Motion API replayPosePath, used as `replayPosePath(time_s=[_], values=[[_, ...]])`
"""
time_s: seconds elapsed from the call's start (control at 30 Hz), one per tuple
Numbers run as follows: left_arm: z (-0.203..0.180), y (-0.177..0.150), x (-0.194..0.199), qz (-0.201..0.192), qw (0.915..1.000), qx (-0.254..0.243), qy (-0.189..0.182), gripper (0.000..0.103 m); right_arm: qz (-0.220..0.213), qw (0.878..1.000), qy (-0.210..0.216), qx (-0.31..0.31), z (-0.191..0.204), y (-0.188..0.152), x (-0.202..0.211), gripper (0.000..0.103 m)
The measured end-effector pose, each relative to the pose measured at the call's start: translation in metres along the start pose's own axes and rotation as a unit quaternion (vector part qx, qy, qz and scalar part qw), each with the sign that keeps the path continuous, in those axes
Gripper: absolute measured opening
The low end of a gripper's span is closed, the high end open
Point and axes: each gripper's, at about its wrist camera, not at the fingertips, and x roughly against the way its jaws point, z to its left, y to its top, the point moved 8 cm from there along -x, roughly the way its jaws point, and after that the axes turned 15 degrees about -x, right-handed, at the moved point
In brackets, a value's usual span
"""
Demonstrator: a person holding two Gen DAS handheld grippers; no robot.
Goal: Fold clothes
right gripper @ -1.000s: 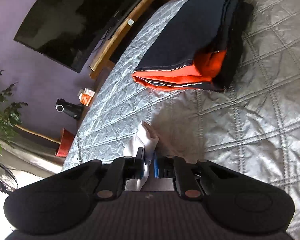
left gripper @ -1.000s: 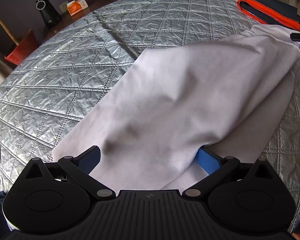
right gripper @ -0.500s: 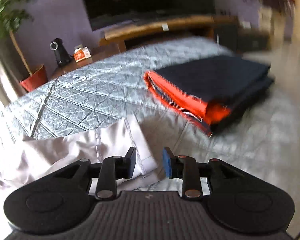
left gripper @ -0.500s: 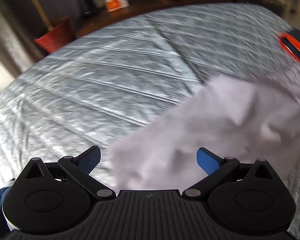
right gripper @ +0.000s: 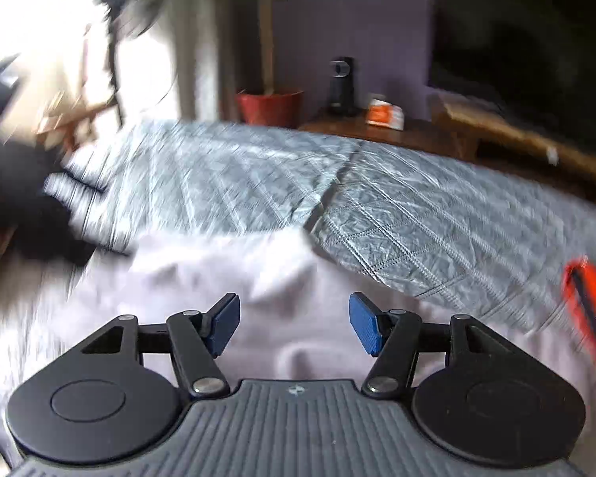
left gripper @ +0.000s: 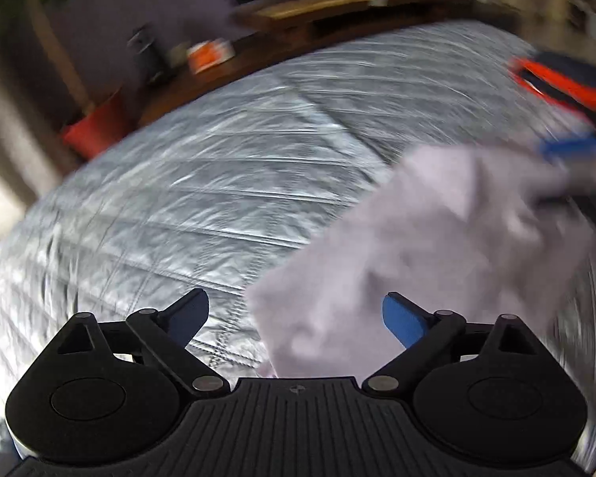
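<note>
Your left tongs (left gripper: 296, 316) gape, right tongs (right gripper: 294, 324) just opening, both empty over the white garment (right gripper: 202, 278) on the bed (right gripper: 417, 214).

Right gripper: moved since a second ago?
Yes. The right gripper swung left, away from the folded navy-orange garment now at frame's right edge; jaws have just been opening, off the white garment.

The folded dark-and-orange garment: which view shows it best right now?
The left wrist view, though blurred: the folded dark-and-orange garment lies at upper right on the quilted cover, its orange edge and dark top both visible. The right wrist view catches only a blurred orange strip at its right border.
</note>
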Motion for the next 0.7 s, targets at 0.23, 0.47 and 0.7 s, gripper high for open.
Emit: replayPosePath(time_s=[0.23,0.47,0.7], values=[[-0.051,-0.022,0.007,-0.007,0.9899,-0.140,-0.020,0.093,0.021,0.999,-0.031,-0.024,-0.017,-0.004,-0.021,0.057],[-0.068,-0.023,0.002,-0.021,0.9757,-0.217,0.017,0.094,0.005,0.999,-0.035,-0.019,-0.015,-0.002,-0.024,0.060],[-0.054,-0.023,-0.006,-0.018,0.9855,-0.169,-0.008,0.073,-0.014,0.999,-0.036,-0.020,-0.020,0.004,-0.028,0.062]])
